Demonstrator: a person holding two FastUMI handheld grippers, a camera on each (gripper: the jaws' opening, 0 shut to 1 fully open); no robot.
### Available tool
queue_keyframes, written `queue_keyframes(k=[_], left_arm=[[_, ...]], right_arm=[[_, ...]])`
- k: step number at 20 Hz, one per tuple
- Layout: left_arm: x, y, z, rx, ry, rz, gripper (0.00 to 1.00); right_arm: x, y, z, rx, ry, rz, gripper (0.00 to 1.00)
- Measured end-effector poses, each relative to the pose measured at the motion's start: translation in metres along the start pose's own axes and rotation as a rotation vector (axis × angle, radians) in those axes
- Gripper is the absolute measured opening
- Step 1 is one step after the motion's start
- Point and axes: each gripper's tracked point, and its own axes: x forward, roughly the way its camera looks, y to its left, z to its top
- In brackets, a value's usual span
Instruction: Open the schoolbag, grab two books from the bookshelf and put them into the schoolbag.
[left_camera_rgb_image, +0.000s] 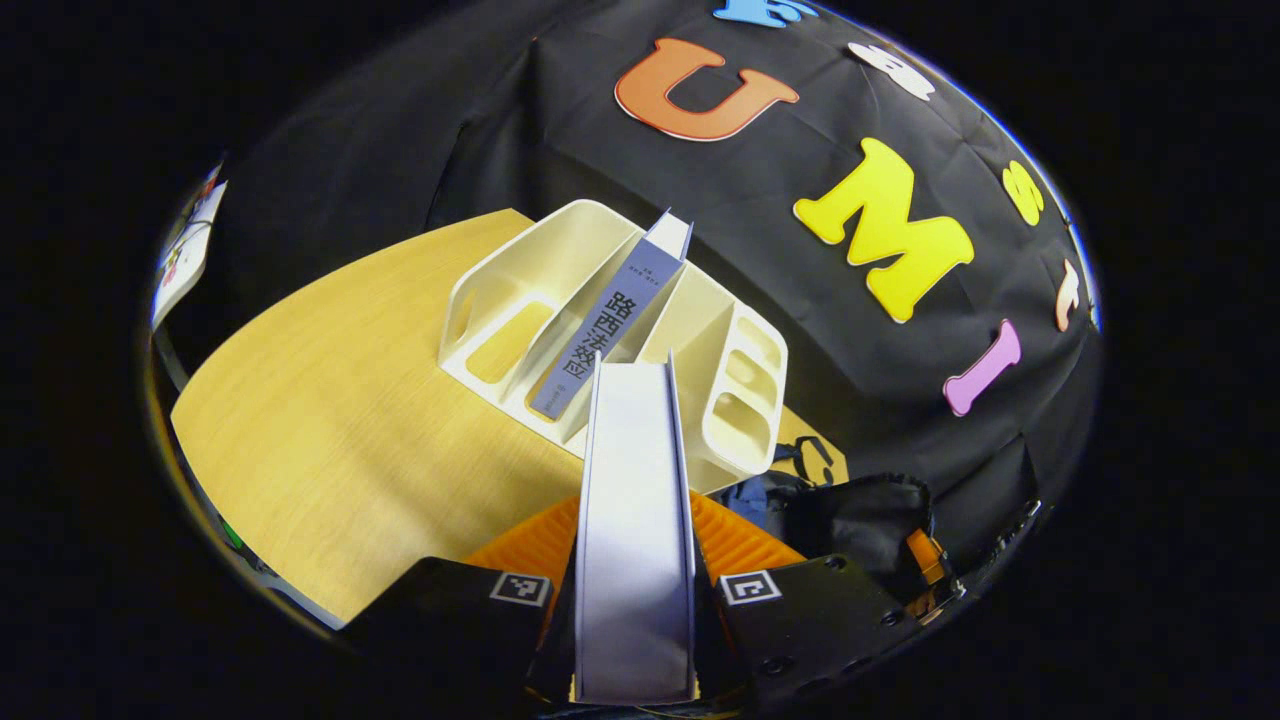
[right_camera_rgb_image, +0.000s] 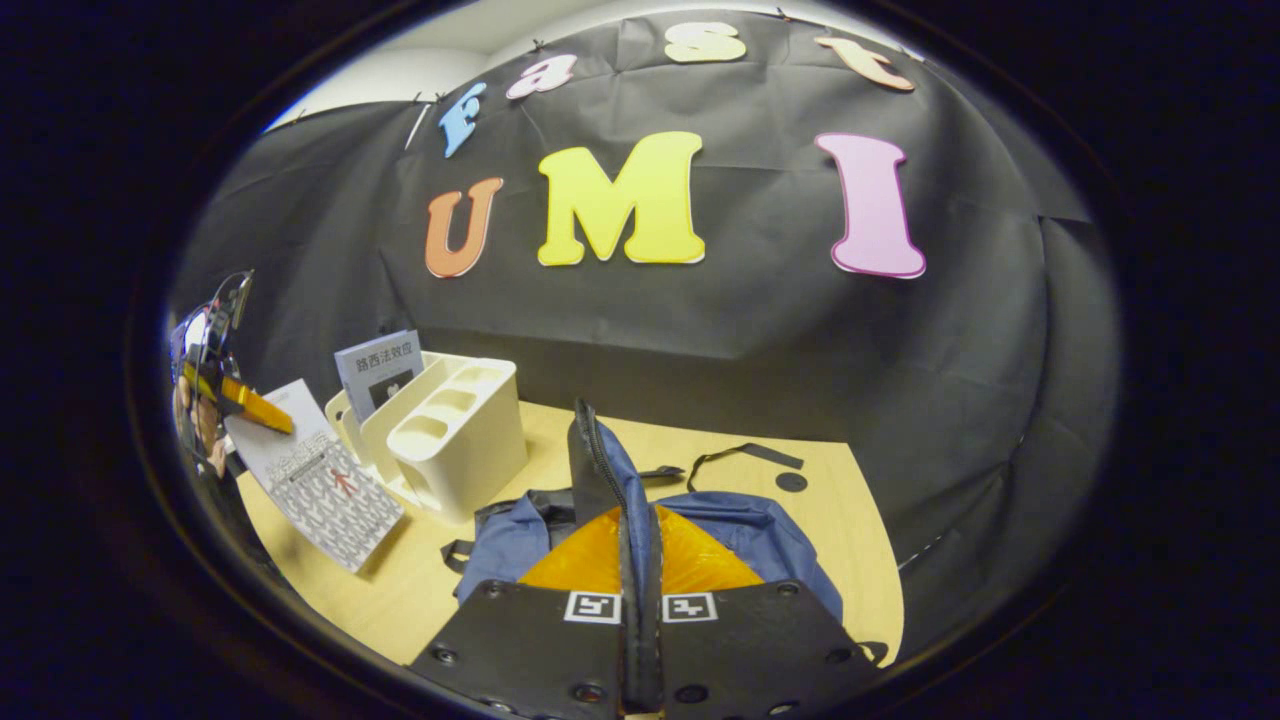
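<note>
1. Left gripper (left_camera_rgb_image: 634, 600) clenched on a white book (left_camera_rgb_image: 634, 500), both orange fingers (left_camera_rgb_image: 740, 545) pressing on the covers, spine edge pointing forward; held upright like this probably so that it slides easily into the bag mouth.
2. Right gripper (right_camera_rgb_image: 640, 610) clenched on the dark edge of the schoolbag flap (right_camera_rgb_image: 600, 470), the flap pulled up and standing between the two pads; judged as a way to keep the opening wide for the book.
3. Blue schoolbag (right_camera_rgb_image: 760, 530) lying flat near the front edge of the table (right_camera_rgb_image: 830, 500), just beside the bookshelf, with straps (right_camera_rgb_image: 745, 455) spread toward the back edge.
4. In the right gripper view, the white book seen again at far left (right_camera_rgb_image: 320, 485), patterned cover facing up, above the left side of the table and gripped by the other tool (right_camera_rgb_image: 250, 400); a hand behind it, partly hidden.
5. White bookshelf (left_camera_rgb_image: 700, 330) standing toward the back edge of the table, slots open upward so books can be lifted straight out.
6. One grey-blue book (left_camera_rgb_image: 610, 335) leaning inside a middle slot, not yet taken; by judgement the second one to fetch.
7. Task state, as a judgement: bag open, first book out of the shelf but not yet inside the bag.
</note>
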Motion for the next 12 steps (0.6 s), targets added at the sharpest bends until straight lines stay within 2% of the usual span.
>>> queue_keyframes(k=[4,8,12], left_arm=[[0.001,-0.044,-0.028,-0.095,0.001,-0.155,0.47],[0.022,-0.074,-0.062,-0.154,0.054,-0.236,0.47],[0.048,-0.125,-0.086,-0.216,0.104,-0.358,0.47]], right_arm=[[-0.003,-0.001,0.011,0.009,-0.022,-0.005,0.00],[-0.009,-0.007,0.028,0.016,-0.057,-0.014,0.00],[-0.012,-0.011,0.040,-0.002,-0.073,-0.014,0.00]])
